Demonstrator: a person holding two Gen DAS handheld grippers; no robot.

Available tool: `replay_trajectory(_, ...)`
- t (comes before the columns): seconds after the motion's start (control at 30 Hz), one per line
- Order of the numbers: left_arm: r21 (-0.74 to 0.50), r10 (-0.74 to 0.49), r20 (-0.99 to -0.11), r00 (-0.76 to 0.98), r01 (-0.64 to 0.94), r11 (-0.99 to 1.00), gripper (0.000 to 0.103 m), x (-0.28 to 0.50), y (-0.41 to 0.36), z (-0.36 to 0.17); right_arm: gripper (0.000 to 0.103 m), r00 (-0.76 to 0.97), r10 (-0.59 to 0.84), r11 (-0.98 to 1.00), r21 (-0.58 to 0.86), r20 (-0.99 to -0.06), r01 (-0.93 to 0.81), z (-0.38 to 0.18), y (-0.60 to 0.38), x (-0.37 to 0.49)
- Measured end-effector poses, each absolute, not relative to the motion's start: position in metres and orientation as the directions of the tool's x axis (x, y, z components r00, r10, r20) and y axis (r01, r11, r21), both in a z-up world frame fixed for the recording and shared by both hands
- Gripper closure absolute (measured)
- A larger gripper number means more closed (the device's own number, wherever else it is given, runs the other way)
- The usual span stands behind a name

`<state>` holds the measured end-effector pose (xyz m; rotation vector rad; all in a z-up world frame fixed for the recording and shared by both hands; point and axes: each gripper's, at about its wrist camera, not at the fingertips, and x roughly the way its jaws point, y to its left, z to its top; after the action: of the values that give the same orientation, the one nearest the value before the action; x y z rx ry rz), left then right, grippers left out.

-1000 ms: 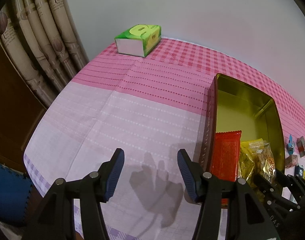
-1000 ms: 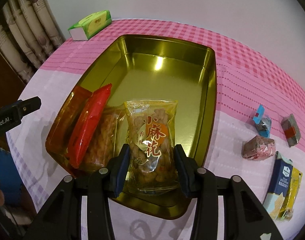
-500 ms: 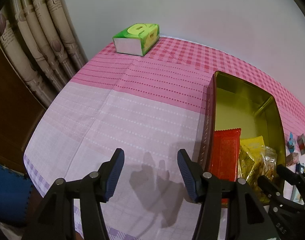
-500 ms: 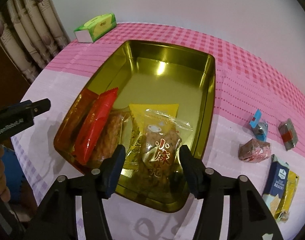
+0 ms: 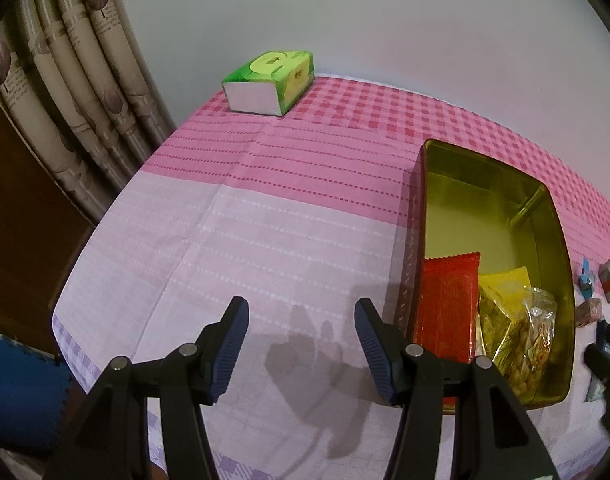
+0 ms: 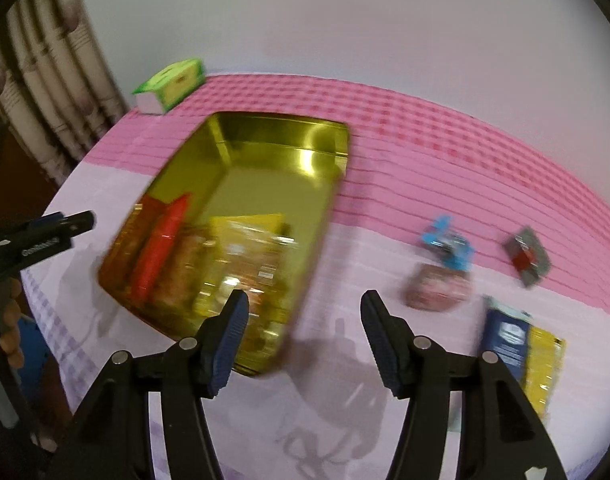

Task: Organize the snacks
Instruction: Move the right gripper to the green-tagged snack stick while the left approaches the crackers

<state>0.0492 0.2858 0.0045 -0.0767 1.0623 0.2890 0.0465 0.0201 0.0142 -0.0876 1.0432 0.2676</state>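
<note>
In the left wrist view, the left gripper has its blue ribbed pads apart with nothing between them, over bare pink and lilac chequered tablecloth. The gold rectangular metal tin lies just to its right, its long axis running away from the camera; at the near end lie a red foil snack packet, a yellow packet and a clear bag of brown twisted snacks. A green tissue box stands far back, near the beige patterned curtain; its print is too small to read. In the right wrist view, which is blurred, the right gripper is empty and its jaws have just been opening; the pads stand apart above the cloth just right of the tin's near corner. The snacks not yet stored lie to its right: a pink wrapped piece nearest, a blue small pack, a grey and red small pack, and a dark blue box beside a yellow packet. I judge that the next pick belongs to the right hand, which is nearer. On the left gripper's black arm white letters show, blurred and not surely readable.
</note>
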Motion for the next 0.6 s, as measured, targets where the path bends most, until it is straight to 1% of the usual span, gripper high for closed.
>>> replay_trajectory(0.23, 0.098, 0.196, -0.865, 0.461, -0.229, 0.969, 0.047, 0.049, 0.271, 0.005, 0.046, 0.481, 0.049, 0.996, 0.009, -0.876, -0.086, 0.007, -0.078, 0.039)
replay_trajectory(0.3, 0.100, 0.191, -0.866, 0.463, -0.215, 0.971, 0.047, 0.049, 0.266, 0.004, 0.041, 0.477, 0.007, 1.000, -0.006, -0.879, -0.025, 0.002, -0.109, 0.034)
replay_trajectory(0.4, 0.095, 0.180, -0.866, 0.467, -0.201, 0.975, 0.047, 0.049, 0.260, 0.005, 0.038, 0.464, -0.036, 0.999, -0.018, -0.885, 0.044, -0.001, -0.146, 0.031)
replay_trajectory(0.5, 0.110, 0.189, -0.862, 0.470, -0.192, 0.975, 0.047, 0.049, 0.254, 0.007, 0.036, 0.437, -0.053, 0.997, -0.023, -0.898, 0.074, -0.009, -0.171, 0.027)
replay_trajectory(0.6, 0.123, 0.199, -0.859, 0.471, -0.188, 0.975, 0.047, 0.049, 0.247, 0.009, 0.035, 0.422, -0.047, 0.995, -0.008, -0.905, 0.095, -0.014, -0.187, 0.021)
